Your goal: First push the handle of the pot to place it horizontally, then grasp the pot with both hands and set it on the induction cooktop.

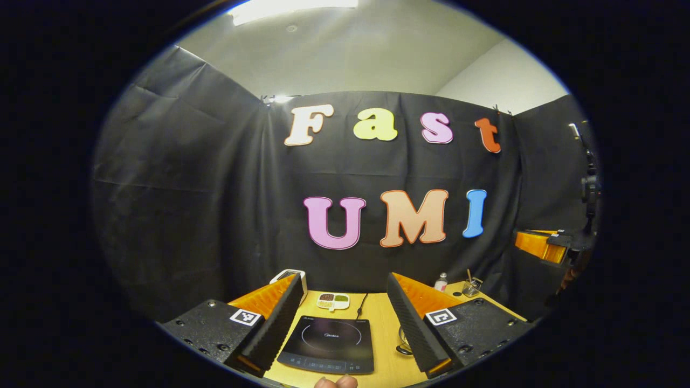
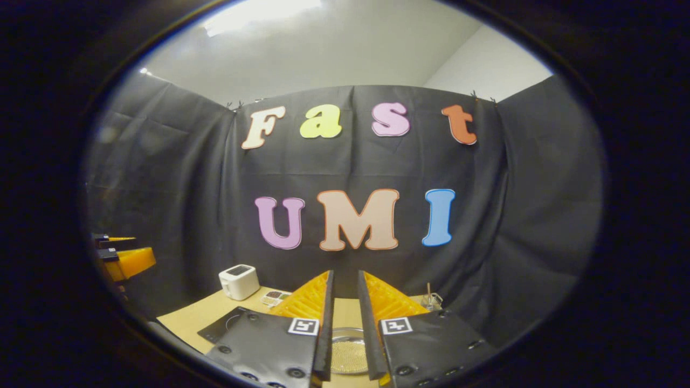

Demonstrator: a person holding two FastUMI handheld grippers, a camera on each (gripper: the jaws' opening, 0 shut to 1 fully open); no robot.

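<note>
The black induction cooktop [image 1: 329, 345] lies on the wooden table [image 1: 377, 318] straight below my left gripper [image 1: 343, 279], which is held wide open above it with nothing between its fingers. A shiny edge of the pot [image 1: 403, 342] peeks out to the right of the cooktop, behind one finger. In the right gripper view the silvery pot [image 2: 347, 353] sits directly below my right gripper [image 2: 345, 274], whose fingers stand a narrow gap apart and hold nothing. The pot's handle is hidden. The cooktop's corner [image 2: 226, 326] shows to the left of the pot.
A white toaster [image 2: 239, 281] and a small seasoning dish [image 1: 333, 300] stand at the back of the table. A small bottle [image 1: 441, 281] and a glass jar [image 1: 471, 287] sit at the back right. A person's fingertip [image 1: 334, 381] shows at the near edge.
</note>
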